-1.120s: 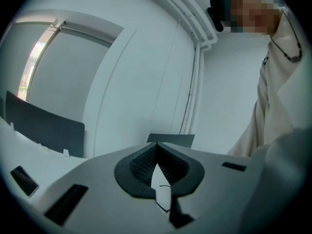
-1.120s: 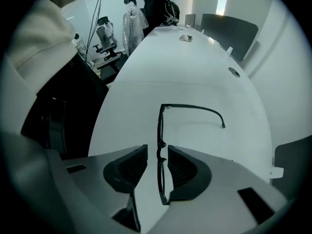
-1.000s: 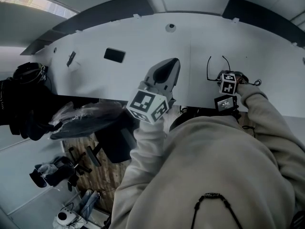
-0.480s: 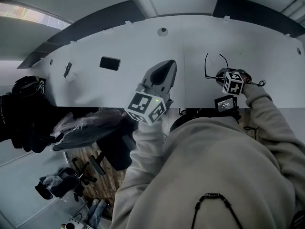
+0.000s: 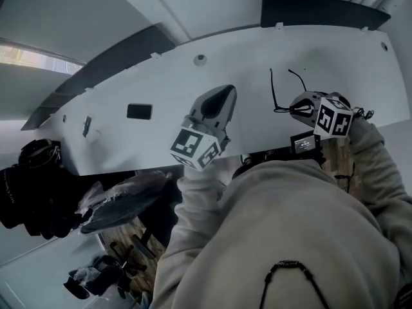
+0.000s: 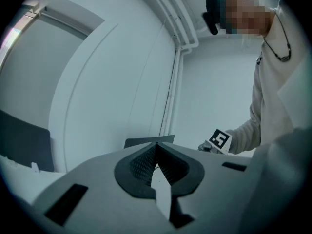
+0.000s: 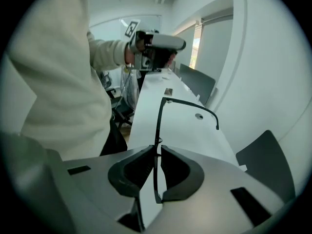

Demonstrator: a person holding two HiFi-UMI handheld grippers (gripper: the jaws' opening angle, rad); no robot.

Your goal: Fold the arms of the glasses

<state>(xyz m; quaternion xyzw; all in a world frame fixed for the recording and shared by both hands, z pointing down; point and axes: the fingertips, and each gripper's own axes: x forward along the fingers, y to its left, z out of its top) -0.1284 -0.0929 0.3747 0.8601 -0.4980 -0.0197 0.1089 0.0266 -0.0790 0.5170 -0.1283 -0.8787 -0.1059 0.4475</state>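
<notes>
Thin black glasses hang above the white table, their arms still spread. My right gripper is shut on them. In the right gripper view the front frame runs upright between the two pads, and one arm curves away over the table. My left gripper is shut and holds nothing; it hovers over the table's middle, well to the left of the glasses. In the left gripper view its dark pads meet, and in the right gripper view the left gripper shows far off.
A small black block and a smaller item lie on the table's left part, with a round grommet near its far edge. Dark panels stand behind the table. A plastic-covered chair sits below its near edge.
My right gripper has risen with the glasses, lifting them off the table. The left gripper has shifted slightly and stayed shut.
</notes>
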